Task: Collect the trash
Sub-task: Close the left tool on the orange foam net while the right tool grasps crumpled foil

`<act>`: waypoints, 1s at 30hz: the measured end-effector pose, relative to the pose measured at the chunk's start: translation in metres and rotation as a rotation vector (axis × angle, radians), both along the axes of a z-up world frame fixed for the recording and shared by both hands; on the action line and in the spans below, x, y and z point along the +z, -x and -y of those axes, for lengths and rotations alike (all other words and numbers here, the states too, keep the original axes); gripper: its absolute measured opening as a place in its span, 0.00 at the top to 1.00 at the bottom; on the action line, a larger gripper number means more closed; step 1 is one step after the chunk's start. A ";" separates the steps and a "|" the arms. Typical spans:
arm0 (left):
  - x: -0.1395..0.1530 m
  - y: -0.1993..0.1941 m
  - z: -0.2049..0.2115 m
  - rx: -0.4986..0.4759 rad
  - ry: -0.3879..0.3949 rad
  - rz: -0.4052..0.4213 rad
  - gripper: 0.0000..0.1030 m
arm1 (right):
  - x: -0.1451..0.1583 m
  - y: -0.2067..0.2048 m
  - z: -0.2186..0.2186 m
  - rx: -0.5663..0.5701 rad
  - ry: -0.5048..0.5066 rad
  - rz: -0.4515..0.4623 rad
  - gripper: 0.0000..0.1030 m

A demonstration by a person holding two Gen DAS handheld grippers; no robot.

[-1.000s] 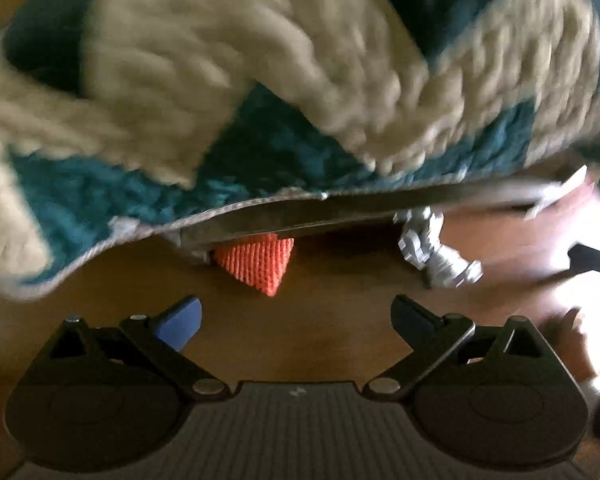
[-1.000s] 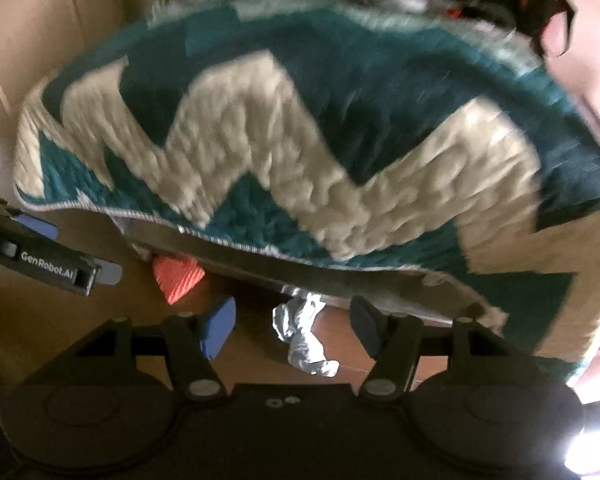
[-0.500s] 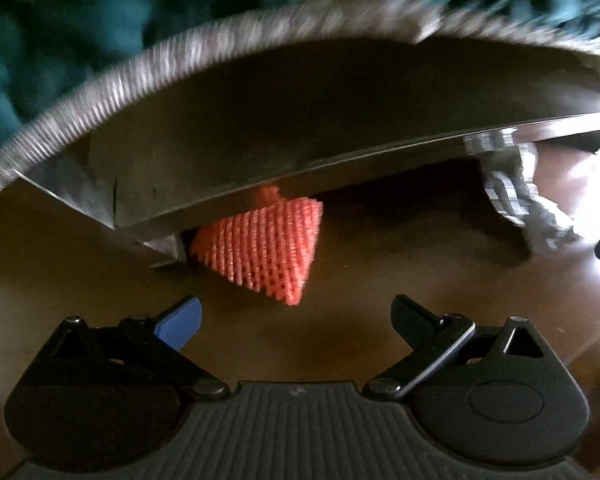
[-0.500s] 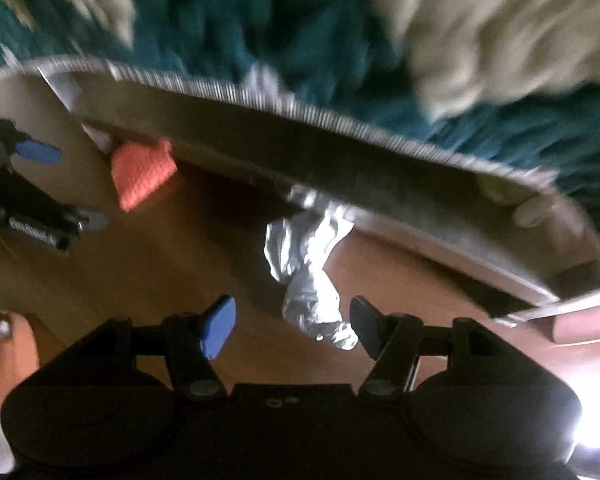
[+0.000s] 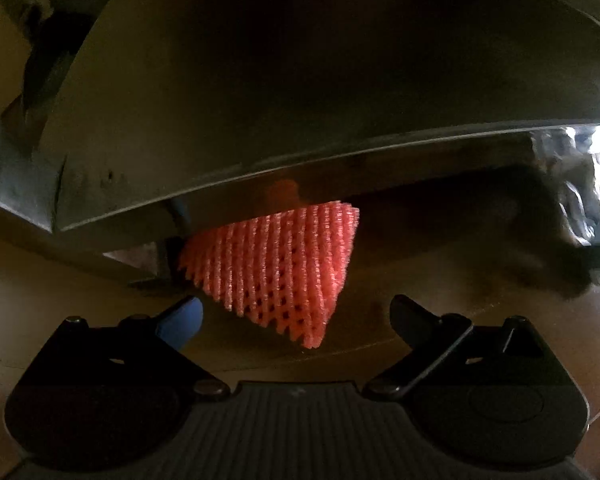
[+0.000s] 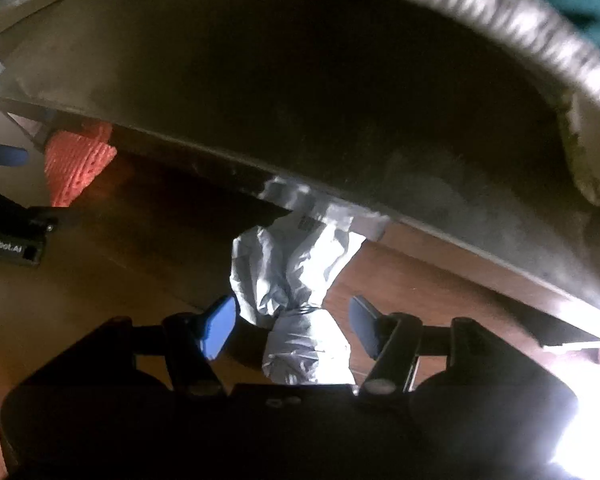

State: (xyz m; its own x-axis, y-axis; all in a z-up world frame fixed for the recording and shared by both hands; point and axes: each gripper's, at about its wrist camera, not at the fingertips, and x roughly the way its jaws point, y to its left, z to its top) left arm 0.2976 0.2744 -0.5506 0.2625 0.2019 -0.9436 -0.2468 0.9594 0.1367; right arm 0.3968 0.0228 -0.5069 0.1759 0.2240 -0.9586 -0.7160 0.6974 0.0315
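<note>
- Since both trash pieces sit half under the furniture edge [image 5: 340,152], we come in low along the floor [image 6: 440,280].
- Left claw [image 5: 296,316] wide, orange foam net [image 5: 276,268] just ahead.
- Right claw [image 6: 292,324] wide, straddling crumpled white wrapper [image 6: 296,276], not yet closed.

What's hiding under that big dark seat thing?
An orange foam net sleeve and a crumpled silvery-white wrapper poke out from under the dark seat base. Their back ends and anything deeper are covered in shadow.

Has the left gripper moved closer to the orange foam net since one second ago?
Yes. The left gripper advanced toward the orange foam net, which now reaches between its open jaws.
</note>
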 end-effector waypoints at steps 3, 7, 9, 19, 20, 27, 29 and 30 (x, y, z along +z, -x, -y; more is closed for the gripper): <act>-0.004 -0.003 -0.009 0.027 0.037 -0.008 0.27 | -0.003 0.000 0.000 0.006 -0.014 -0.008 0.42; -0.005 -0.006 -0.016 0.022 0.045 -0.011 0.42 | -0.004 0.000 0.000 0.007 -0.016 -0.015 0.42; -0.001 -0.004 -0.016 0.021 0.053 -0.008 0.48 | -0.004 0.002 -0.002 0.010 -0.008 -0.016 0.42; 0.015 -0.004 -0.019 -0.002 0.086 -0.014 0.77 | -0.001 0.009 -0.001 0.004 0.018 -0.067 0.74; 0.016 -0.004 -0.019 -0.003 0.089 -0.014 0.77 | 0.001 0.010 0.000 0.003 0.022 -0.070 0.75; 0.035 0.016 -0.001 -0.082 0.126 -0.069 0.88 | 0.017 0.028 0.025 -0.054 0.011 -0.119 0.75; 0.044 0.022 0.008 -0.114 0.140 -0.090 0.89 | 0.028 0.035 0.031 -0.073 0.003 -0.130 0.76; 0.049 0.024 0.013 -0.135 0.145 -0.096 0.90 | 0.035 0.038 0.034 -0.079 -0.001 -0.131 0.76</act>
